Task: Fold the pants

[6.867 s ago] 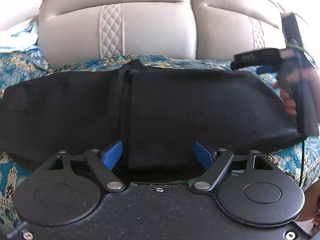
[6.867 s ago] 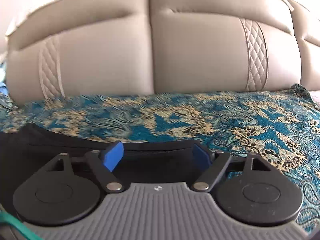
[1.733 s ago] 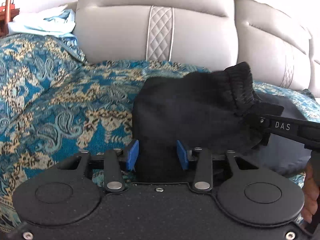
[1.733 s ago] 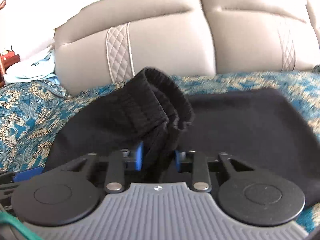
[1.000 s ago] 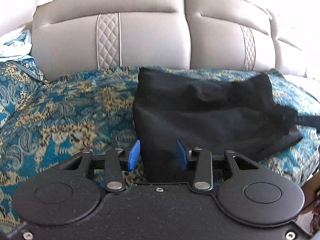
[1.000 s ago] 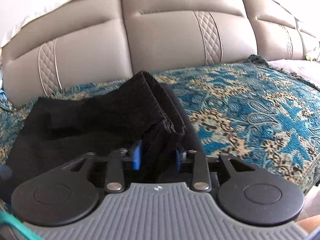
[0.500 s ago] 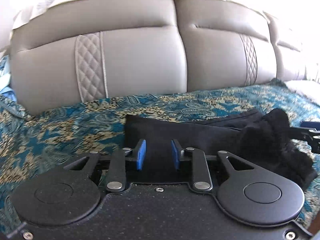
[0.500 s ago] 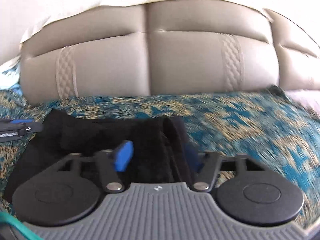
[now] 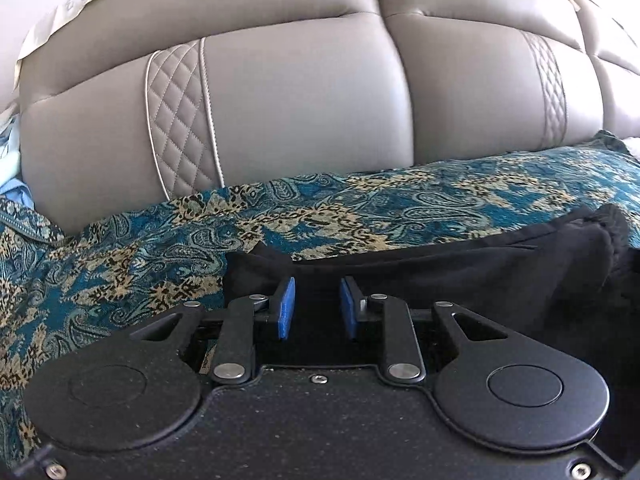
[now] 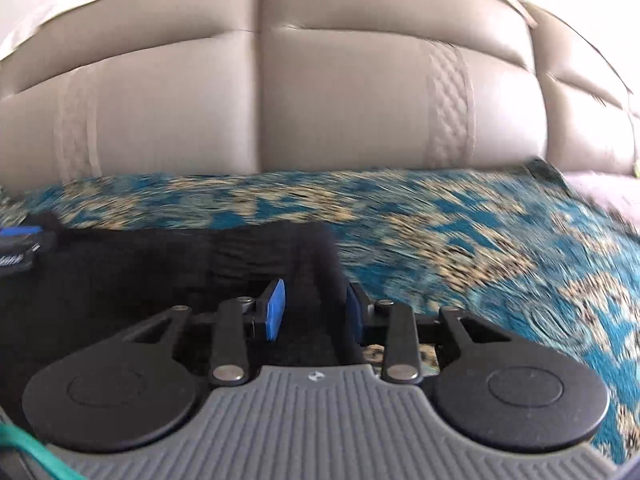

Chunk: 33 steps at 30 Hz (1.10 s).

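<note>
The black pants point(image 9: 460, 276) lie folded into a flat bundle on the patterned blue throw point(image 9: 120, 264). In the left wrist view my left gripper point(image 9: 316, 308) sits low at the bundle's left end, blue pads a small gap apart with black cloth between them. In the right wrist view, which is blurred, the pants point(image 10: 160, 272) lie left of centre. My right gripper point(image 10: 314, 310) has its pads a little apart around the ribbed right end of the bundle. The left gripper's tip point(image 10: 20, 240) shows at that view's left edge.
The beige leather sofa back point(image 9: 300, 100) rises right behind the throw; it also fills the top of the right wrist view point(image 10: 320, 100). Pale blue cloth point(image 9: 12, 188) lies at the far left. The throw point(image 10: 500, 264) stretches out to the right.
Both grippers carried the pants' end over to the right and lowered the bundle flat onto the throw. The right gripper's jaws opened half a second ago and stand narrower now.
</note>
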Motion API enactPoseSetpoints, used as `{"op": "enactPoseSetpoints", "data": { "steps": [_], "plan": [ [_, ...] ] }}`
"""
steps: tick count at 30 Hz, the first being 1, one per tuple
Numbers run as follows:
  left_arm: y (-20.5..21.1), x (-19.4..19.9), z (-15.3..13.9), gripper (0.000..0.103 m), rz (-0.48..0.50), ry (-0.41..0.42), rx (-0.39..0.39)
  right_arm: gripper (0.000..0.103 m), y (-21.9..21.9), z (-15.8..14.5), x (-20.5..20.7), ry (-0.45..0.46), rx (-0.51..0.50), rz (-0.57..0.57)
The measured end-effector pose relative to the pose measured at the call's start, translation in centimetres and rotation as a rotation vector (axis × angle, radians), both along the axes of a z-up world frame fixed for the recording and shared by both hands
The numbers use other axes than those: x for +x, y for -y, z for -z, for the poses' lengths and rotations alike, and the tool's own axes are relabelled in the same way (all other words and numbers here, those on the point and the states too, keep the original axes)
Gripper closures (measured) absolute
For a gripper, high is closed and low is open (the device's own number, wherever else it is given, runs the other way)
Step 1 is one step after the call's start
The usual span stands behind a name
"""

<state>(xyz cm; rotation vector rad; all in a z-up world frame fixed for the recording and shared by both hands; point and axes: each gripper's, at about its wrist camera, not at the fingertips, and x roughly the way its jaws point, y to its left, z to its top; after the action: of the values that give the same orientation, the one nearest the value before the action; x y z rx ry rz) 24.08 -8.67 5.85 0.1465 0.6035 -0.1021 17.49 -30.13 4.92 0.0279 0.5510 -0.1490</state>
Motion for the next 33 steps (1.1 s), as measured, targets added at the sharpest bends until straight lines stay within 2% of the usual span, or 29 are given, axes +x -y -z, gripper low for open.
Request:
{"op": "enactPoseSetpoints", "data": {
  "steps": [2, 5, 7, 10, 12, 13, 15, 18, 23, 29, 33],
  "plan": [
    [-0.1, 0.3, 0.2, 0.078, -0.011, -0.001, -0.005, 0.065, 1.0, 0.4, 0.6, -0.032, 0.024, 0.036],
    [0.1, 0.4, 0.4, 0.079, -0.018, 0.003, -0.004, 0.065, 1.6, 0.0, 0.1, -0.006, 0.046, 0.05],
    [0.1, 0.5, 0.4, 0.078, -0.019, 0.004, -0.002, 0.064, 1.5, -0.7, -1.0, 0.07, 0.058, 0.029],
    [0.0, 0.6, 0.5, 0.078, -0.021, 0.002, -0.015, 0.064, 0.3, -2.3, -2.8, 0.209, 0.086, -0.076],
    [-0.1, 0.7, 0.6, 0.078, -0.024, 0.0, -0.022, 0.049, -1.2, -2.8, -3.1, 0.244, 0.045, -0.15],
    [-0.1, 0.6, 0.6, 0.078, -0.024, 0.0, -0.022, 0.045, -2.1, -2.9, -2.9, 0.242, 0.03, -0.192],
    [0.0, 0.6, 0.6, 0.078, -0.024, 0.001, -0.016, 0.045, -3.6, -2.6, -2.0, 0.216, 0.014, -0.254],
    [0.1, 0.6, 0.6, 0.078, -0.024, 0.002, -0.011, 0.045, -5.3, -2.0, -0.5, 0.162, -0.012, -0.286],
    [0.1, 0.6, 0.7, 0.077, -0.019, 0.003, -0.009, 0.052, -6.1, -0.7, 1.1, 0.092, -0.082, -0.226],
    [0.2, 0.7, 0.7, 0.076, -0.019, 0.002, -0.01, 0.053, -5.7, 0.2, 1.6, 0.042, -0.178, -0.153],
    [0.3, 0.7, 0.6, 0.072, -0.018, -0.001, -0.015, 0.051, -4.6, 0.3, 2.0, 0.023, -0.128, -0.132]
  ]
}}
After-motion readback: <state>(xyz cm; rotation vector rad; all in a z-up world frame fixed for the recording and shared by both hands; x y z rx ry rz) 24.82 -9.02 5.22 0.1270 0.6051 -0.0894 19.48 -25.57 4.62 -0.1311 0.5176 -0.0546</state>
